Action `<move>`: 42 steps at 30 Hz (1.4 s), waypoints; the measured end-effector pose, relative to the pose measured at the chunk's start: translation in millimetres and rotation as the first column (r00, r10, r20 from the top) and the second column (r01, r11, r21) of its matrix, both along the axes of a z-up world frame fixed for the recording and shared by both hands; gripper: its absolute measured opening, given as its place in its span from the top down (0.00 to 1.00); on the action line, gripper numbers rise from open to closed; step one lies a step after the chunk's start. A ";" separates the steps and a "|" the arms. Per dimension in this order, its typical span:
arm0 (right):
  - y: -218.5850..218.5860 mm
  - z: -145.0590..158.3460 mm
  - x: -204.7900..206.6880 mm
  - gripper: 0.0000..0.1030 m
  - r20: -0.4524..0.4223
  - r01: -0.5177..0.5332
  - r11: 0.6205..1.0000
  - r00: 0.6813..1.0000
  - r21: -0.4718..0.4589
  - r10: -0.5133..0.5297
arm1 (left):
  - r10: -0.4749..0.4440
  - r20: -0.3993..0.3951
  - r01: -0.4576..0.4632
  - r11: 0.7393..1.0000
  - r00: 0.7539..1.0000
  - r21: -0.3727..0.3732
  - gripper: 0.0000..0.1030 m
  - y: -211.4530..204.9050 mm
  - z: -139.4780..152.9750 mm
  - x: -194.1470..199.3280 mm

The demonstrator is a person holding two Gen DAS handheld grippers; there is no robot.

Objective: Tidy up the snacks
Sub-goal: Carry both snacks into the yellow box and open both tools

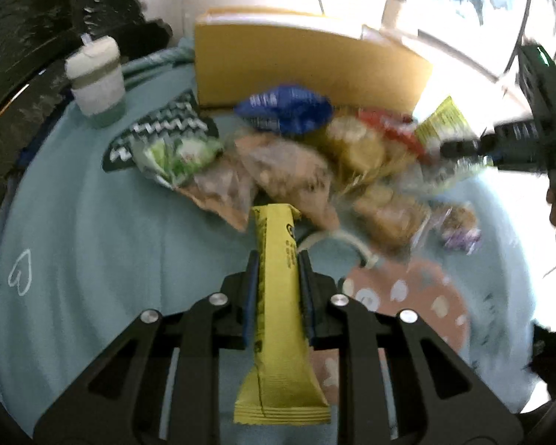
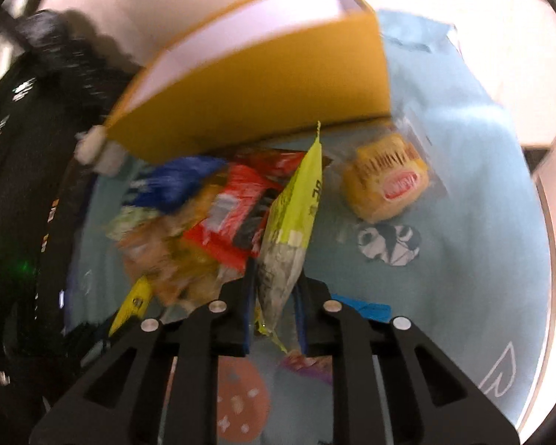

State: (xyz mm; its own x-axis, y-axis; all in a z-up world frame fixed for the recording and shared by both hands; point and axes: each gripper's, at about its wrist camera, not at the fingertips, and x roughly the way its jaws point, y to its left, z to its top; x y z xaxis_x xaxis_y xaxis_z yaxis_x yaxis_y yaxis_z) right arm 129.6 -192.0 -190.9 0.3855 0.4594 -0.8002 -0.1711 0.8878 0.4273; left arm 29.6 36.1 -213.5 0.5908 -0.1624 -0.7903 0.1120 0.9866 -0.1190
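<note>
My left gripper [image 1: 278, 259] is shut on a yellow snack bar [image 1: 278, 296], held lengthwise above the light blue cloth [image 1: 92, 259]. Ahead lies a heap of snack packets: a blue one [image 1: 285, 109], a green one [image 1: 178, 155], tan ones [image 1: 285, 174] and a red one [image 1: 393, 126]. Behind them stands a yellow box [image 1: 307, 66]. My right gripper [image 2: 276, 278] is shut on a lime-green and white packet [image 2: 293, 222], lifted over the heap. It also shows at the right in the left wrist view [image 1: 463, 146]. The box [image 2: 263, 92] is open, its inside white.
A white lidded cup [image 1: 96, 78] stands at the back left. A yellow wrapped cake [image 2: 389, 181] lies alone right of the heap. A pink spotted patch [image 1: 407, 304] and a black-and-white patch [image 2: 389, 243] are on the cloth. A dark bag [image 2: 18, 185] is at the left.
</note>
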 end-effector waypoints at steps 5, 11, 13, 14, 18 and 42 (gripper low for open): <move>-7.6 30.4 -15.1 0.83 0.057 -0.023 0.999 0.998 0.040 0.020 | 0.003 0.112 0.002 0.999 0.994 -0.041 0.81 5.6 40.5 -3.2; -14.3 71.0 -23.5 0.83 0.139 -0.042 0.997 0.990 0.067 0.032 | -0.015 0.224 0.028 0.998 0.974 -0.057 0.81 -0.4 84.6 4.2; -12.2 88.4 -22.0 0.83 0.176 -0.049 0.996 0.984 0.071 0.036 | -0.019 0.253 0.035 0.998 0.967 -0.059 0.81 -3.3 97.3 10.3; -12.1 96.0 -21.0 0.83 0.192 -0.053 0.996 0.981 0.074 0.038 | -0.022 0.270 0.039 0.997 0.963 -0.060 0.81 -5.2 105.4 14.0; -13.9 135.3 -9.0 0.83 0.271 -0.071 0.995 0.961 0.069 0.050 | -0.022 0.324 0.044 0.997 0.946 -0.058 0.81 -13.2 133.2 35.8; 9.7 197.4 151.6 0.46 0.377 0.059 0.990 0.926 -0.126 -0.007 | 0.068 0.378 -0.101 0.993 0.923 0.069 0.16 -21.9 204.5 222.9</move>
